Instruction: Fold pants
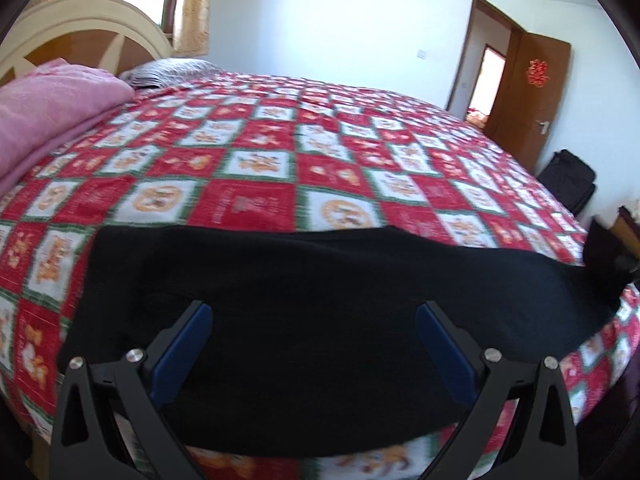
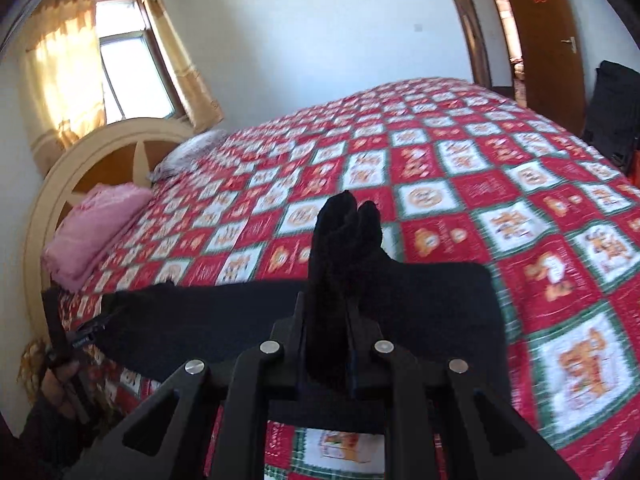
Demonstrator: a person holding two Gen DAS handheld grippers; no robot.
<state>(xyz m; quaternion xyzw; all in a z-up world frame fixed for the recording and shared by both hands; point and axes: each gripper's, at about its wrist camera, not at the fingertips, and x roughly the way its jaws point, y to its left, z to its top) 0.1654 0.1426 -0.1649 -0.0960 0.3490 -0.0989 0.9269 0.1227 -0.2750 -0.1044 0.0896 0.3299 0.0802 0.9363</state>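
Black pants (image 1: 312, 280) lie in a long strip along the near edge of the bed. My left gripper (image 1: 314, 312) is open just above one end of them, its blue-padded fingers (image 1: 188, 344) spread wide with nothing between them. My right gripper (image 2: 326, 308) is shut on the other end of the pants (image 2: 340, 240), and a bunched fold of black cloth sticks up from between its fingers. The rest of the pants (image 2: 240, 320) stretches left from there toward the left gripper (image 2: 80, 332), seen at the left edge in the person's hand.
A red, white and green patchwork quilt (image 1: 256, 168) covers the bed. A folded pink blanket (image 1: 44, 116) and a grey pillow (image 1: 172, 70) lie by the headboard (image 2: 116, 152). A black suitcase (image 1: 568, 178) stands by the open brown door (image 1: 528, 96).
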